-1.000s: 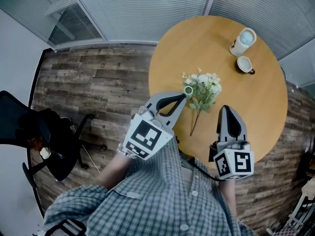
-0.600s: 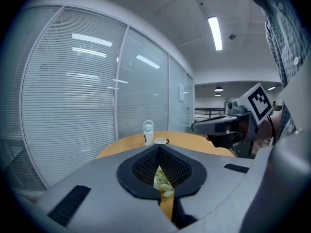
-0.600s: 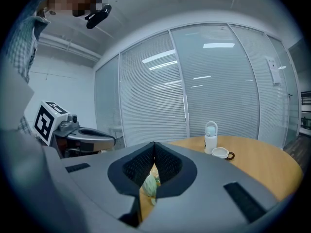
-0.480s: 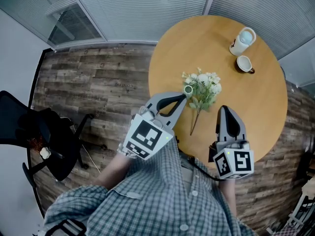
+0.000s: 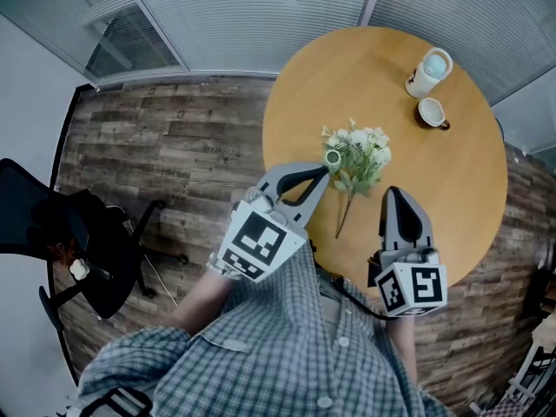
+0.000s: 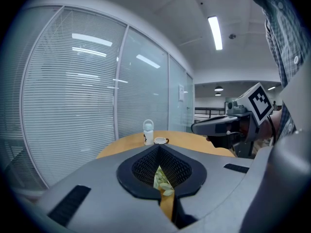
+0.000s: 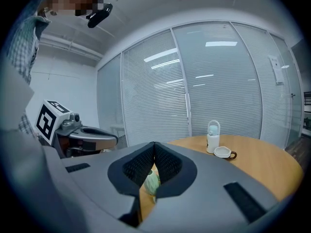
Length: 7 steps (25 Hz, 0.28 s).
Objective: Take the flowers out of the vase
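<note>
Through the slit under the left gripper's (image 6: pixel 159 150) jaws, which are pressed together on nothing, I see only a few leaves of the flowers (image 6: pixel 163 181); the rest is masked. The right gripper (image 7: pixel 154 148), also closed and empty, shows only a sliver of the vase (image 7: pixel 151 182).

In the head view, both grippers point toward the upper frame. The left tip (image 5: pixel 321 170) sits just beside the vase (image 5: pixel 333 158) at centre; I cannot confirm contact. The flowers (image 5: pixel 363 155) lie on the table (image 5: pixel 452 198), stem running lower left between the grippers. A bottle (image 5: pixel 429 73) and cup (image 5: pixel 432 113) stand well apart, upper right.
</note>
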Available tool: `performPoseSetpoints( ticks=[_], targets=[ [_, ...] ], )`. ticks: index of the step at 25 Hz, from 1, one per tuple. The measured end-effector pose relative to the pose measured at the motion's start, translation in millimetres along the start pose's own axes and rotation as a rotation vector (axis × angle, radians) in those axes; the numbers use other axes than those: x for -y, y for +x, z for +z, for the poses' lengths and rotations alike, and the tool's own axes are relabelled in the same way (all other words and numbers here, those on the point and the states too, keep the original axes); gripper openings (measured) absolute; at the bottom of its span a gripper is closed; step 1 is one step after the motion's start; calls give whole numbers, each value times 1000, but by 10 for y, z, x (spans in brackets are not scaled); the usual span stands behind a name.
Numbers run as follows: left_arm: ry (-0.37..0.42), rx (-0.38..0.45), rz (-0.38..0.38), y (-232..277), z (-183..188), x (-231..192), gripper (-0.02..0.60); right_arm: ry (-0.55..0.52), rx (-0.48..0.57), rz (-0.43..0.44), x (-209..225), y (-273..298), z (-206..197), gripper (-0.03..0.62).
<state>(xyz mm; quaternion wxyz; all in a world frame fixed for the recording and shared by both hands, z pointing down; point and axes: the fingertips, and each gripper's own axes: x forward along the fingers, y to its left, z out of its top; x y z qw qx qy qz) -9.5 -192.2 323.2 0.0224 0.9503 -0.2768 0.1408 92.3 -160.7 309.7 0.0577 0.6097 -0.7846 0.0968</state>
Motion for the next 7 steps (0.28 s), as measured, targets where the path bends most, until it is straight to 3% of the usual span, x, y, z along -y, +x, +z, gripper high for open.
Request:
performPoseSetpoints(
  ticks=[7],
  targets=[
    [-20, -4, -10, -11, -18, 17, 8, 6, -7, 2, -11, -20, -25, 11]
  ],
)
